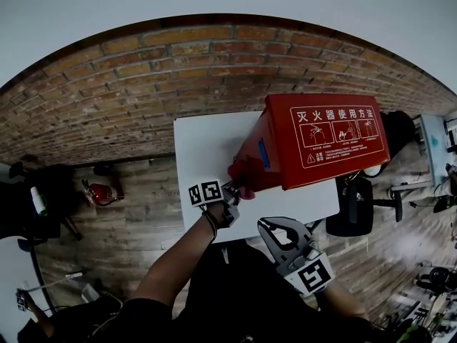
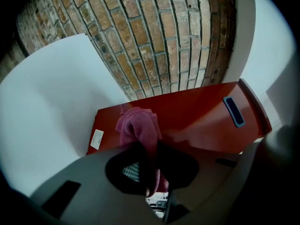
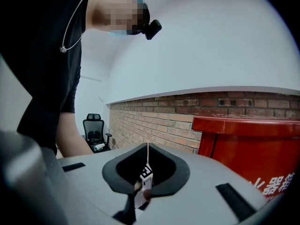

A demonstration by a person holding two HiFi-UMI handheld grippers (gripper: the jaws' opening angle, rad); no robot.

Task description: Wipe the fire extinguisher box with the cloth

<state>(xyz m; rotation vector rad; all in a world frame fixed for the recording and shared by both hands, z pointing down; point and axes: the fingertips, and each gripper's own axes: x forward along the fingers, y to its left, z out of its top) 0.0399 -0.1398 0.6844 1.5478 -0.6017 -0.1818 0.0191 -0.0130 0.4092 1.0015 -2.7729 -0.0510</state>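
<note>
1. Standing on the white rectangular tabletop (image 1: 203, 148): red sheet-metal fire extinguisher box (image 1: 314, 141), printed face toward the person, long axis running rightward from its narrow end panel.
2. Pink crumpled cloth (image 2: 138, 128): clenched in the left tool (image 2: 151, 172), bunched ahead of the jaws directly before that end panel; contact cannot be confirmed.
3. Left tool: the nearer one. The box lies straight ahead and to its right, so the wipe is judged to run across that panel.
4. Right tool (image 3: 146, 165): jaws closed on nothing, held back near the body.
5. Brown brick wall (image 1: 143, 84): behind the tabletop.
</note>
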